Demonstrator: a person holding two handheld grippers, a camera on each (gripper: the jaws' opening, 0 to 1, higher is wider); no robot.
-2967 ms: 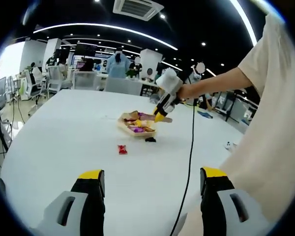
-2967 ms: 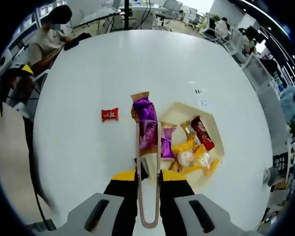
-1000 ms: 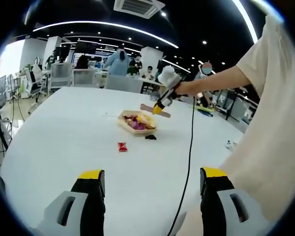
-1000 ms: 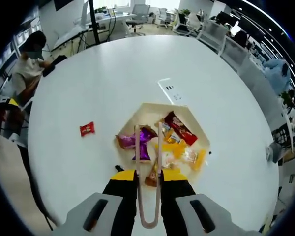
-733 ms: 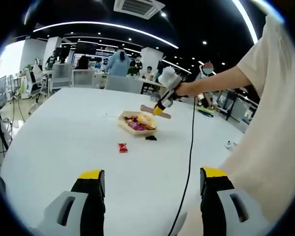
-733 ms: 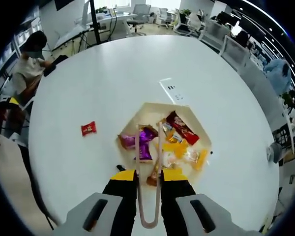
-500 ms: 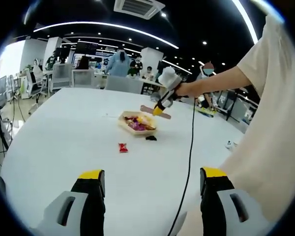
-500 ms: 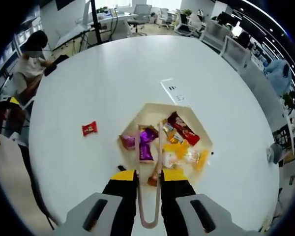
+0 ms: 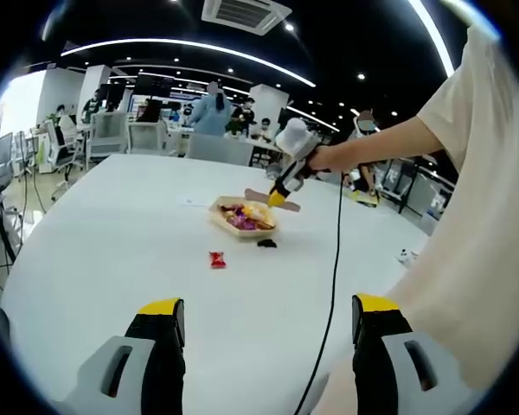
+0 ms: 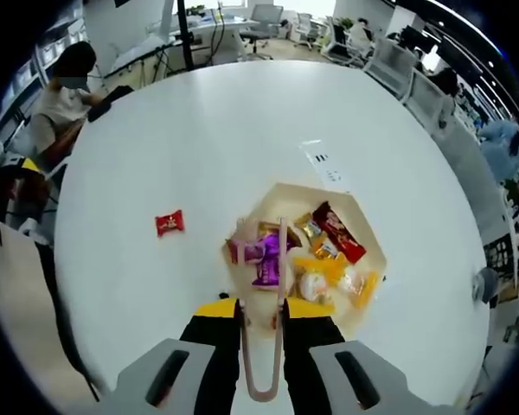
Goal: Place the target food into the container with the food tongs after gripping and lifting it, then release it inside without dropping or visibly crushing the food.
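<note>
In the right gripper view the right tool (image 10: pixel 260 322) hangs above a round white table (image 10: pixel 199 138), its yellow-tipped jaws closed on a pair of pinkish food tongs (image 10: pixel 261 294). The tong arms stand slightly apart and run forward over a hexagonal cream container (image 10: pixel 363 232) of wrapped sweets. Their tips end over the near-left part of the container, where a purple-wrapped candy (image 10: pixel 264 259) lies between them; whether the tips touch it cannot be told. Further right in the container lie a dark red wrapped bar (image 10: pixel 337 232), yellow and orange wrappers (image 10: pixel 329 268) and a pale round sweet (image 10: pixel 311 284). A small red candy (image 10: pixel 169 222) lies alone on the table, well to the left of the container.

In the left gripper view the left tool (image 9: pixel 268 333) is low over the near table edge with its jaws wide apart and nothing between them. Beyond it, the person's right hand (image 9: pixel 324 158) holds the right tool above the container (image 9: pixel 245 217), the tongs (image 9: pixel 272 199) slanting down over it. The red candy (image 9: pixel 215 258) sits nearer, and a small black object (image 9: pixel 265 244) lies just beside the container. A black cable (image 9: pixel 332 259) trails down from the right tool.
</note>
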